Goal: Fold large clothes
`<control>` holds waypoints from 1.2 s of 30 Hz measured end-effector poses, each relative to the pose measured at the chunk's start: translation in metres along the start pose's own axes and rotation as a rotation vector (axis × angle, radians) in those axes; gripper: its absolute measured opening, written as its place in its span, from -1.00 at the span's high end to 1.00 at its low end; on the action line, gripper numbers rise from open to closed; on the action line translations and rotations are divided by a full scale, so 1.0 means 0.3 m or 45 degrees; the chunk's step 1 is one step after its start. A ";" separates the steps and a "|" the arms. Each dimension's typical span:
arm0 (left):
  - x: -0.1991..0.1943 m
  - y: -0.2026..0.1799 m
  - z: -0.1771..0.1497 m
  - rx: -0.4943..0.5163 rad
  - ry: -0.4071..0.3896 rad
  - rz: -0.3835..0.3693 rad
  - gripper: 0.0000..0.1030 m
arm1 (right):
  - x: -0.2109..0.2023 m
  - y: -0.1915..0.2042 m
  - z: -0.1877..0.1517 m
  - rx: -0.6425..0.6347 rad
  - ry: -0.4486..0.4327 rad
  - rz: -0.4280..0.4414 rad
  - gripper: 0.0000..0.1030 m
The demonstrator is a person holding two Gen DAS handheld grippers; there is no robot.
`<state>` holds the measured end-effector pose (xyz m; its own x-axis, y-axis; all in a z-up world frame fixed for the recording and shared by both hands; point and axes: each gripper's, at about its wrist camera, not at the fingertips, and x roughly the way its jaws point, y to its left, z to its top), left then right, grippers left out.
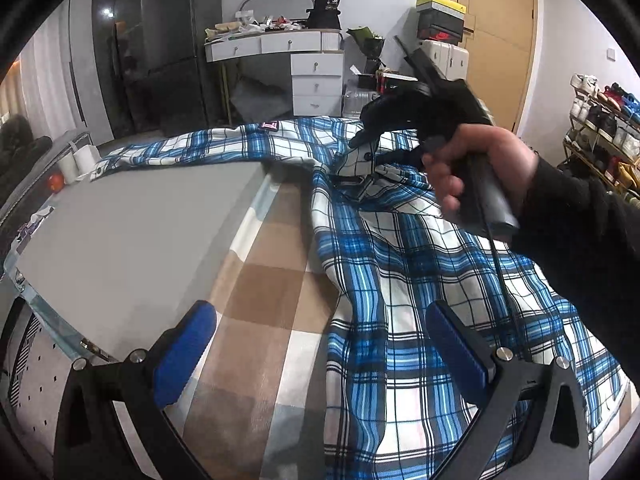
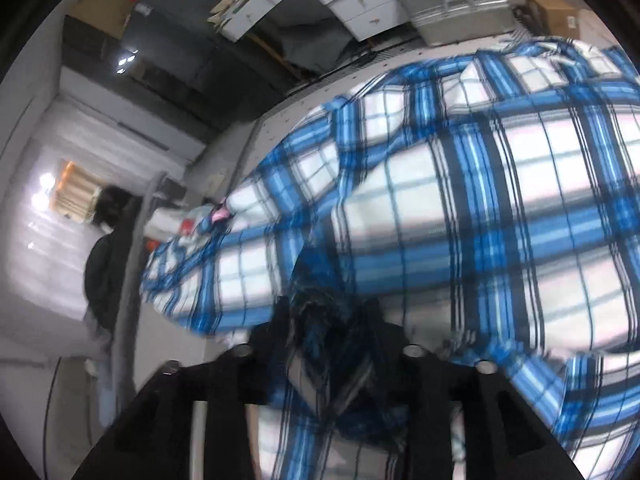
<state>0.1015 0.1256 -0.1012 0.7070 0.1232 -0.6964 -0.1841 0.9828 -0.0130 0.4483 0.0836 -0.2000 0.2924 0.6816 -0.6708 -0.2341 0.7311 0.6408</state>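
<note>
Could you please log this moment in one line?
left gripper: open, empty | right gripper: grip unclear | plaid shirt: bunched between right jaws

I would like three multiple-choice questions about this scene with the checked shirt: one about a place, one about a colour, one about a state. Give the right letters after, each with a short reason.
1. Where does the plaid shirt lie?
A. on the bed
B. in a drawer
C. on the shoe rack

2. What colour are the pads of the left gripper?
A. red
B. blue
C. yellow

3. How does the left gripper stand?
A. shut on the shirt
B. shut on nothing
C. open, holding nothing

Answers:
1. A: the shirt is spread over the bed, on its checked cover.
2. B: both pads are blue in the left wrist view.
3. C: its fingers stand wide apart, with no cloth pinched between them.
</note>
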 end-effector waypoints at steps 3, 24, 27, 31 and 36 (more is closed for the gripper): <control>-0.005 0.000 0.005 0.009 -0.011 -0.012 -0.98 | -0.197 -0.025 -0.073 -0.116 -0.085 0.021 -0.18; 0.117 -0.006 -0.115 0.246 0.409 -0.018 -0.84 | -1.023 -0.634 -0.841 -0.330 -0.076 -1.012 -0.46; 0.135 0.012 -0.129 0.193 0.446 -0.059 -0.60 | -1.025 -0.616 -0.861 -0.388 -0.111 -0.971 0.02; 0.115 0.024 -0.119 0.178 0.417 -0.105 0.13 | -1.044 -0.628 -0.859 -0.332 -0.111 -0.844 0.89; 0.080 -0.003 -0.131 0.280 0.420 -0.109 0.82 | -1.080 -0.626 -0.904 -0.216 -0.159 -0.696 0.91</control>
<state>0.0918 0.1224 -0.1463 0.4499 0.0242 -0.8927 0.0415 0.9980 0.0479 0.1462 -0.2665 -0.2042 0.5174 0.2028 -0.8313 -0.1606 0.9773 0.1385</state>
